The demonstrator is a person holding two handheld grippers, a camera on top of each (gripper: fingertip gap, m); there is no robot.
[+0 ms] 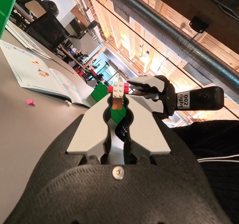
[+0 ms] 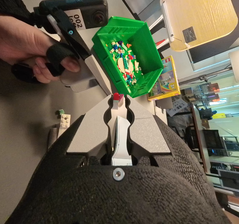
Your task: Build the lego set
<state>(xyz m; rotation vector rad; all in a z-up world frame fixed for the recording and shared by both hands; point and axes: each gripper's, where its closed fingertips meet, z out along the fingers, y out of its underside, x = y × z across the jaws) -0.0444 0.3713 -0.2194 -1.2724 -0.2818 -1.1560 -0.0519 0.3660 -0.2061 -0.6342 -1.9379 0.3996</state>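
Both grippers — left (image 1: 117,96) and right (image 1: 128,87) — pinch the small brick assembly (image 1: 118,90), fingers closed on it, beside the green bin (image 2: 146,57).

Left claw (image 1: 117,96) and right claw (image 2: 118,97) fingertip to fingertip, both nearly closed.

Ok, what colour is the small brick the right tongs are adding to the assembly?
Pink, pinched in the right tongs; clearest in the left wrist view.

Green bin (image 2: 129,62) ahead — left tabletop (image 2: 32,114) open
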